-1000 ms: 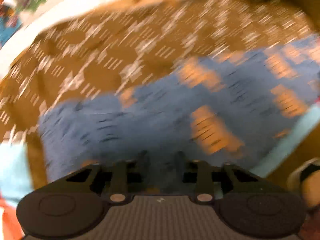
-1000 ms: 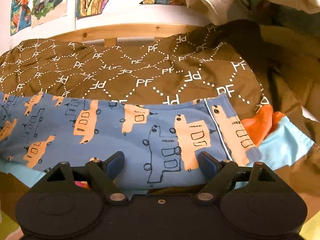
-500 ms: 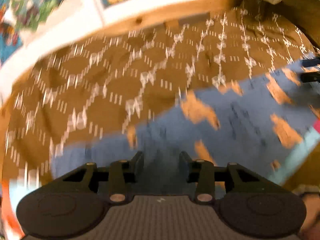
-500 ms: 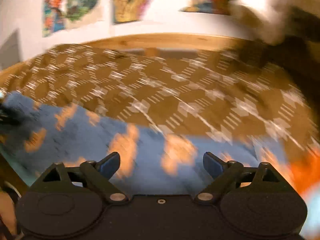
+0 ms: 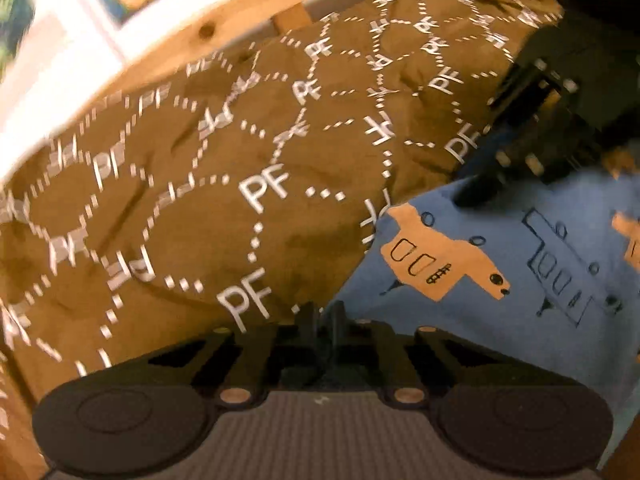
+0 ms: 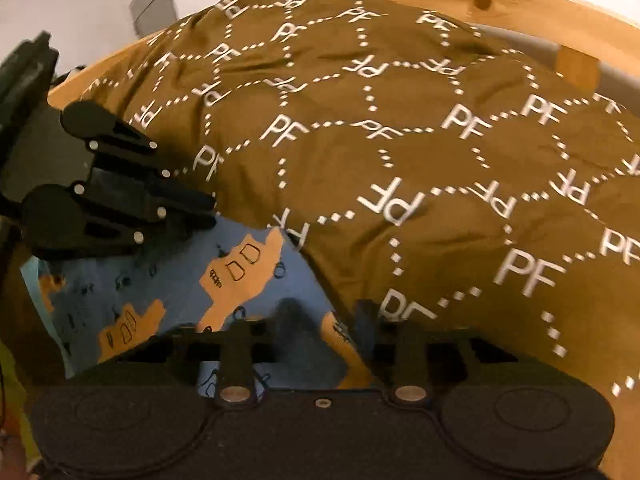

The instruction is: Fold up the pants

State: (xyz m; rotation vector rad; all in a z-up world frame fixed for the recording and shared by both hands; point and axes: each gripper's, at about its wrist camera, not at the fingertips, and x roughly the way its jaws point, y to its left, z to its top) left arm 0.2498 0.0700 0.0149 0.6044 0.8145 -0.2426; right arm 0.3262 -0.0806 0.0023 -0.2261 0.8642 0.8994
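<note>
The blue pants with orange vehicle prints (image 5: 500,280) lie on a brown bedspread (image 5: 240,160). In the left wrist view my left gripper (image 5: 323,316) is shut on the near corner of the pants. The right gripper shows there as a dark shape (image 5: 520,140) at the pants' far edge. In the right wrist view the pants (image 6: 180,292) lie low at the left. My right gripper (image 6: 328,312) has its fingers apart over the pants' edge where it meets the bedspread (image 6: 400,140). The left gripper (image 6: 196,210) appears there at the left, at the pants' far corner.
A wooden bed frame (image 5: 200,36) runs along the far side of the bedspread and also shows in the right wrist view (image 6: 500,4). A white wall with pictures (image 5: 60,40) stands behind it.
Both grippers have swung round fast along the pants. The left jaws have closed on the fabric corner. The right gripper has moved from the pants' middle to their edge, and each gripper now faces the other.
</note>
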